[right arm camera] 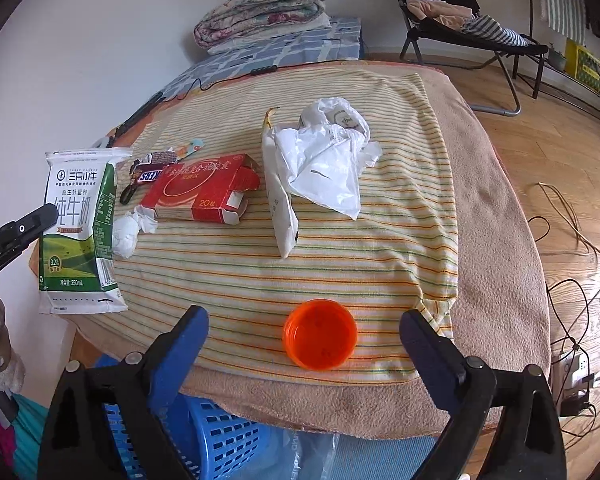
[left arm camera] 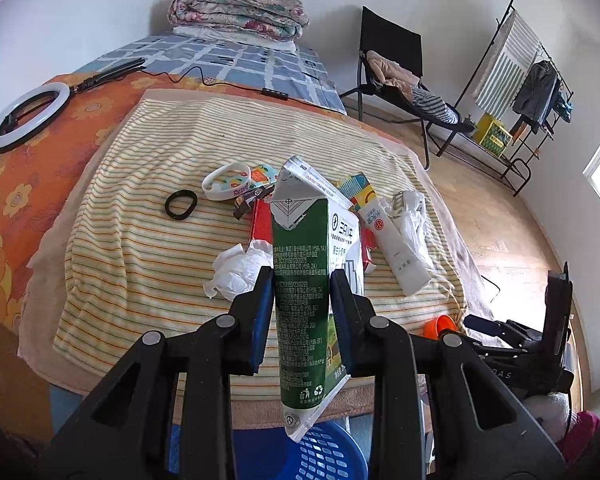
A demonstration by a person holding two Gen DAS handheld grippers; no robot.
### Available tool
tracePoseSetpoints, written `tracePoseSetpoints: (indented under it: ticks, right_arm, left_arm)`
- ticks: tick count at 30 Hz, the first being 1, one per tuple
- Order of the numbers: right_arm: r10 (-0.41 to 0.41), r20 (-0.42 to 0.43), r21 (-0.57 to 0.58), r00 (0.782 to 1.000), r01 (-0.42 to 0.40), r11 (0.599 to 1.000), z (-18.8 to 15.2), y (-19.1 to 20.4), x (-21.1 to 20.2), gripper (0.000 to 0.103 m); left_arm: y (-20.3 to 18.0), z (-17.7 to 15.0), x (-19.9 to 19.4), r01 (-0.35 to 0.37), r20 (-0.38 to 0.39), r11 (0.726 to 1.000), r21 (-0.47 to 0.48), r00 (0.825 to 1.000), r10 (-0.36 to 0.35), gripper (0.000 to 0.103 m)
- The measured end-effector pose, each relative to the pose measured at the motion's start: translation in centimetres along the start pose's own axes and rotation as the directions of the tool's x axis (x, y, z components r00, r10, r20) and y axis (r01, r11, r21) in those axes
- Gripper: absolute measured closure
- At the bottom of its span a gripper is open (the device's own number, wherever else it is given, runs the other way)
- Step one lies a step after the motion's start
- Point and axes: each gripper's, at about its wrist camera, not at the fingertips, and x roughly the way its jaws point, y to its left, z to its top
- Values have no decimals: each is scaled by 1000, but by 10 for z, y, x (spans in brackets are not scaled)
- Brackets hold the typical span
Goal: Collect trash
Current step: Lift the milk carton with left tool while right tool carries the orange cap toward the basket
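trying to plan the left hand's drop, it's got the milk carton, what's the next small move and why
Probably open the left gripper and let go. Its jaws are clamped on the milk carton, whose lower end already hangs past the table edge, right above the blue basket. If the drop looks off-centre, a small move toward the basket's middle first would be safer.

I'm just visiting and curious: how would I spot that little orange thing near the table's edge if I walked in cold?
Find the striped towel spread over the table. At its near edge, between the open right gripper's blue fingers, sits the orange cap, round and lying open side up. It is the only bright orange piece, set apart from the red box and white bag farther back.
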Motion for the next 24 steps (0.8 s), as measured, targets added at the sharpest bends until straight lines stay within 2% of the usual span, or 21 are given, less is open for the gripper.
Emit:
tracePoseSetpoints:
  ticks: [1,2,3,5,7,14,21,24]
  right_arm:
    - [-17,-36,-21,999,17,1000,-3,1,8,30]
    - [-27,-59,-35,998,25,999,-5,2,16,35]
    - [-29,-78,-40,997,26,999,-9,1,22,40]
    - [-36,-114,-40,993,31,999,-14,-1,32,40]
    - [-68,-98,-47,993,63,997,-15,-2,31,56]
    - [-50,-33,-11,998,50,999,-16,-3,4,55]
    - [-6,31,-80,1000,9,997,-32,36,-36,55]
    - [44,36,-95,998,-40,995,-46,57,-49,55]
  left_arm:
    - [1,-2,-1,-2,-2,1000,2,1000,2,75]
    - [2,-5,-2,-2,-7,1000,3,1000,2,75]
    - [2,-7,-3,-3,-12,1000,5,1000,3,75]
    - [3,-12,-8,0,-20,1000,10,1000,0,75]
    - [4,-16,-14,-3,-19,1000,22,1000,3,75]
    - [7,-31,-41,-9,-9,998,67,1000,10,75]
    - [18,-49,-62,-6,-40,996,87,999,9,75]
    - [23,-61,-67,-12,-61,995,99,998,18,75]
